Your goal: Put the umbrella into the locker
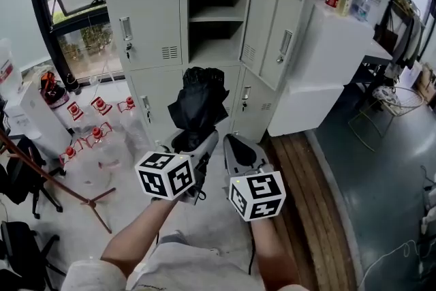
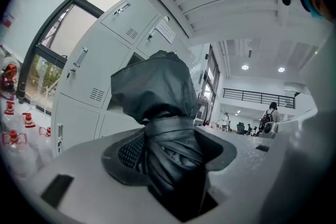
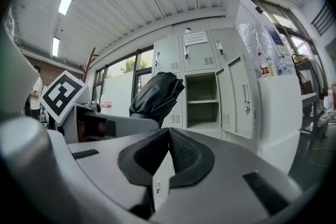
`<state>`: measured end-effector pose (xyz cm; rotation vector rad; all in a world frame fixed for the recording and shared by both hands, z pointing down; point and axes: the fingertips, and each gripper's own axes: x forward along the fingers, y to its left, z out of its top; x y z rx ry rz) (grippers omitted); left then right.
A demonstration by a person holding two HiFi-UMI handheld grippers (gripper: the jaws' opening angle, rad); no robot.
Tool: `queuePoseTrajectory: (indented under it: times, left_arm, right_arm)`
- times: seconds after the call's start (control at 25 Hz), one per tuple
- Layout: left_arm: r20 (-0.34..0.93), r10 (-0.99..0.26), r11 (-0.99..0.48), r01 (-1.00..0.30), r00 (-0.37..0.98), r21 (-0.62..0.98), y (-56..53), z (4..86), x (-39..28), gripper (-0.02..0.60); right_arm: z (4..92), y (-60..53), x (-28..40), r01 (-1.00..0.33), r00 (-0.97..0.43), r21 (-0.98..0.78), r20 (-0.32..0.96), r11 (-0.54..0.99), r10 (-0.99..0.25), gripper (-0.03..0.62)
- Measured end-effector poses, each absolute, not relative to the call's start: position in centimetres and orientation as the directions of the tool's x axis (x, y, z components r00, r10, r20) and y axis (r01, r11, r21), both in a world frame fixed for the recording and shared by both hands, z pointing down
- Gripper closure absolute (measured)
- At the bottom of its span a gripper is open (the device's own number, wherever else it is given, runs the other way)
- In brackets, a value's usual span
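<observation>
While the left hand-held gripper (image 2: 168,144) clamps the folded black umbrella (image 1: 198,102) by its strapped part, the loose canopy end projects toward 12 o'clock. Right hand-held gripper (image 3: 167,136), just beside it at 3 o'clock: jaws together, nothing between them. The open locker (image 1: 215,13) stands beyond the umbrella at 12 o'clock, door (image 1: 272,31) swung toward 3 o'clock.
</observation>
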<state>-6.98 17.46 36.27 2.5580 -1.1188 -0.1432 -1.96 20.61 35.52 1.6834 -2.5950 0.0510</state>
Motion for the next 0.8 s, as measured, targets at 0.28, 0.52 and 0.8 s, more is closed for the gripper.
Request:
queuePoseTrajectory:
  times: [0.28,0.52,0.8]
  left_arm:
    - [0.049,-0.729,-0.629,-0.696,0.683,0.347,15.8,36.7,-6.0,0.319]
    - [0.053,-0.723,-0.631,-0.689,0.689,0.356,12.3,37.4,-5.6,0.319]
    - [0.064,-0.720,-0.627,-0.686,0.691,0.369,5.4,38.0,-5.8,0.319]
  right_arm:
    - [36.1,19.2,-1.2,-0.906,-0.423,-0.008,0.061,0.423,-0.904,0.591]
    - [36.8,15.8,-0.9,-0.906,-0.421,0.005,0.078,0.423,-0.904,0.591]
    - [36.8,8.7,-1.1,-0.905,-0.423,0.005,0.093,0.425,-0.901,0.591]
